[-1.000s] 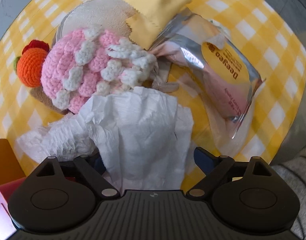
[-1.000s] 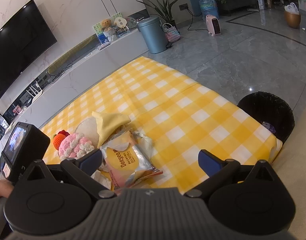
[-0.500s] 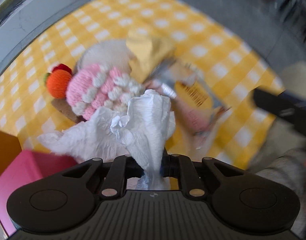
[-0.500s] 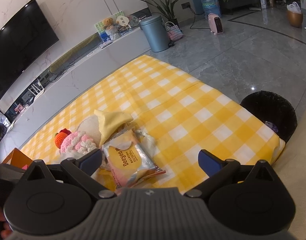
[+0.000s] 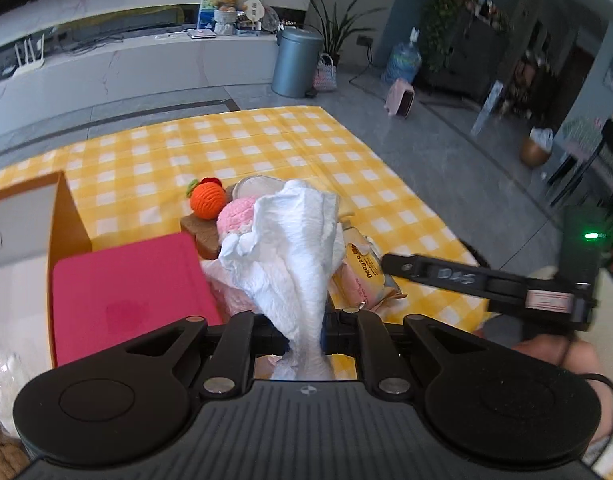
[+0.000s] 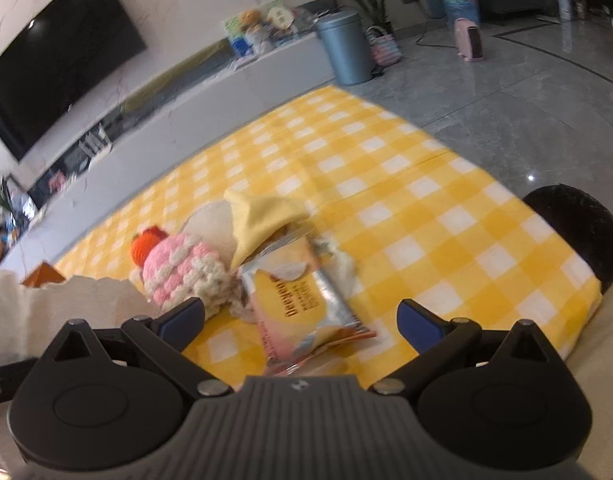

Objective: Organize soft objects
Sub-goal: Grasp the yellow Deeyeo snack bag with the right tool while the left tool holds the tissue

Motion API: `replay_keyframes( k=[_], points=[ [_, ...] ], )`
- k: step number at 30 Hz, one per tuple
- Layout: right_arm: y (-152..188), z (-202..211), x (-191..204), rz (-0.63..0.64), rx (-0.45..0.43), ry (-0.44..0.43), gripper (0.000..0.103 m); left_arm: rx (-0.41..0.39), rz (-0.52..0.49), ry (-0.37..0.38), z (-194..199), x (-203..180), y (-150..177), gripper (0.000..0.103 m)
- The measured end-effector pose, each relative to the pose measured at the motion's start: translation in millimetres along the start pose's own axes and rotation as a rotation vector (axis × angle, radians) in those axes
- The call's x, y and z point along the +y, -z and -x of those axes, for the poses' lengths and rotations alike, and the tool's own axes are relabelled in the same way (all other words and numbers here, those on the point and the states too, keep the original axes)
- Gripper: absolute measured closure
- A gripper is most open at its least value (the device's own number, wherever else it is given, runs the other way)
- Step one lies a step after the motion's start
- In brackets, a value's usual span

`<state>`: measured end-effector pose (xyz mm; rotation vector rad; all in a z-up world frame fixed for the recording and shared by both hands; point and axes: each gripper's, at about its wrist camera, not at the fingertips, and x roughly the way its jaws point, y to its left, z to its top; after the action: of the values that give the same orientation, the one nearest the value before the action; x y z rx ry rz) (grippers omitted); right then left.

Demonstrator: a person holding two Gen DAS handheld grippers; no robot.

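Only left view showed my left tool [image 5: 302,330] clenched on white tissue [image 5: 294,248]; right tool [image 6: 300,314] released above snack packet [image 6: 302,300]; tissue hid pink crochet cake [image 5: 236,214].

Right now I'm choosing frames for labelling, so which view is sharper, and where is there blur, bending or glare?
Left wrist view: the tissue clamped in the left gripper is crisp, but straight lines curve toward the edges and the far room is smeared. Right wrist view: softer overall; the snack packet and the checked cloth are motion-blurred, and a small glare spot sits on the glossy floor.
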<state>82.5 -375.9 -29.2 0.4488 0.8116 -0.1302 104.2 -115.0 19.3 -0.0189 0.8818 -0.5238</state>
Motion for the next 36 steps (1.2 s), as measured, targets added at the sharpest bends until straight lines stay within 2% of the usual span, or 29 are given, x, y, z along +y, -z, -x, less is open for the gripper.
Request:
replay_keyframes(
  k=[6,9,13,16,18,20,22,24,31,36],
  points=[
    [3,-38,23,0.089,0.091,0.078,0.003,-0.077,0.075,0.068,9,29,9,0.089],
    [2,-52,30,0.128,0.102,0.127,0.003,-0.122,0.061,0.085,11,36,9,0.089],
    [1,-76,46,0.249,0.139,0.17,0.003,-0.174,0.052,0.099,16,39,10,0.089],
    [1,-85,54,0.313,0.107,0.211,0.003,-0.199,0.044,0.115,20,41,15,0.089],
    [2,-85,56,0.335,0.089,0.193,0.004,-0.206,0.043,0.115,21,42,15,0.089],
    [2,-88,55,0.336,0.103,0.17,0.011,-0.214,0.051,0.107,22,44,15,0.089],
    [1,-90,53,0.33,0.105,0.199,0.03,-0.22,0.057,0.097,23,46,17,0.089],
    [-1,-88,49,0.304,0.09,0.225,0.041,-0.226,0.058,0.084,29,44,20,0.089],
    [-1,-62,43,0.241,0.091,0.108,0.047,-0.252,0.083,0.081,40,54,20,0.089],
    [-1,-35,30,0.128,0.119,-0.178,0.048,-0.258,0.103,0.073,43,61,19,0.089]
  ],
)
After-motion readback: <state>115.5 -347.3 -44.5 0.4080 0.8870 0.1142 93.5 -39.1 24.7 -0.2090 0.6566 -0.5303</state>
